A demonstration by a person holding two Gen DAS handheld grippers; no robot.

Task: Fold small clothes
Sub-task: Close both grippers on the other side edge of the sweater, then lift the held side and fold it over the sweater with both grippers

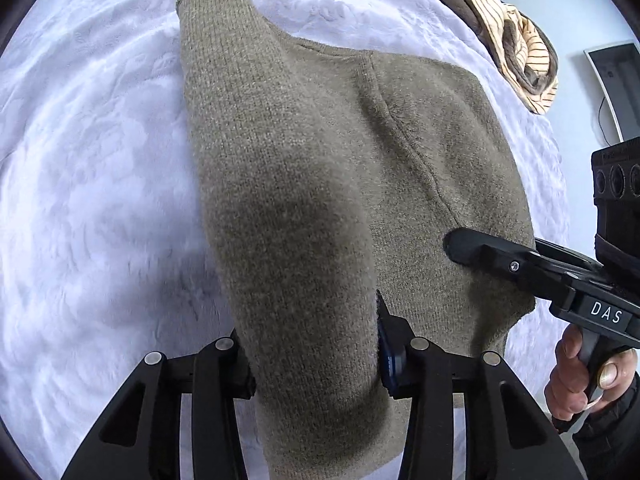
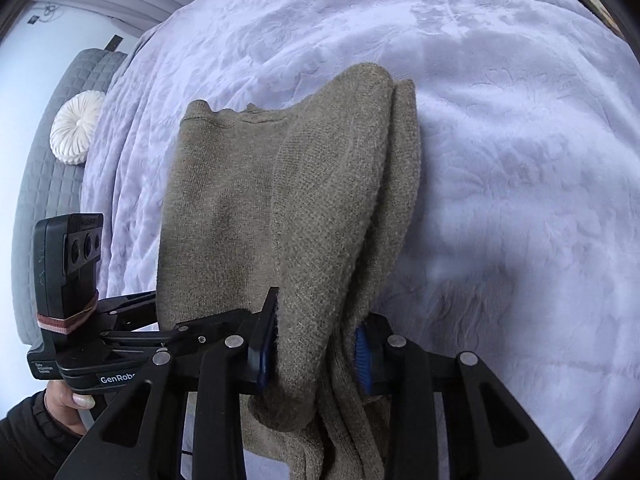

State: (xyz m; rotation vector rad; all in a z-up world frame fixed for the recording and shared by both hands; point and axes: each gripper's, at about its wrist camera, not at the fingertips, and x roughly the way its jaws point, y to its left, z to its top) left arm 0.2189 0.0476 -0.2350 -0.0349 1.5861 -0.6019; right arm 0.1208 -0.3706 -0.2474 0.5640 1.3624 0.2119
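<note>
An olive-brown knit sweater lies on a pale embossed bedspread, its near part lifted off the cover. My left gripper is shut on a thick fold of it, a sleeve running away to the cuff at the top. In the same view my right gripper bites the sweater's right edge, one finger on top and the other hidden under the cloth. In the right wrist view my right gripper clamps bunched layers of the sweater between its blue pads. The left gripper reaches behind the cloth at the left.
A striped cream garment and brown clothing lie at the bed's far right edge. A round white cushion rests against grey quilted padding. A hand grips the right tool's handle. Open bedspread spreads right of the sweater.
</note>
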